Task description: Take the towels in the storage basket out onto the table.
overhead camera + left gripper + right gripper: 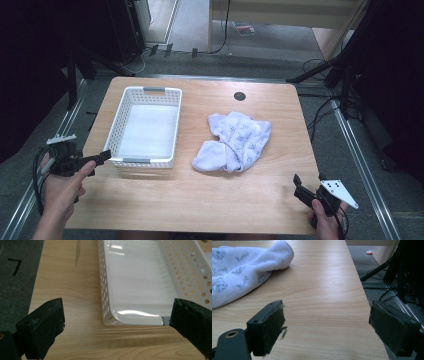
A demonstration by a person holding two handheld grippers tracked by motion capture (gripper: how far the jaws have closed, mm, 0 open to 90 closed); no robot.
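Note:
A white perforated basket (119, 117) stands empty on the left half of the wooden table (200, 195). To its right lies a crumpled white cloth (235, 140) printed with small pale-blue figures. My left gripper (103, 157) hovers at the basket's near left corner, open and holding nothing. In the left gripper view the basket (105, 290) has its near corner between the spread jaws of that gripper (117, 322). Near the table's front right corner my right gripper (299, 186) is open and empty. The right gripper view has the cloth (242, 272) far ahead to the left of the gripper (327, 325).
A black round grommet (240, 96) sits in the table near its far edge. The table's right edge (367, 302) runs close beside my right gripper. Dark stand legs (320, 70) and cables (320, 117) lie on the grey floor around the table.

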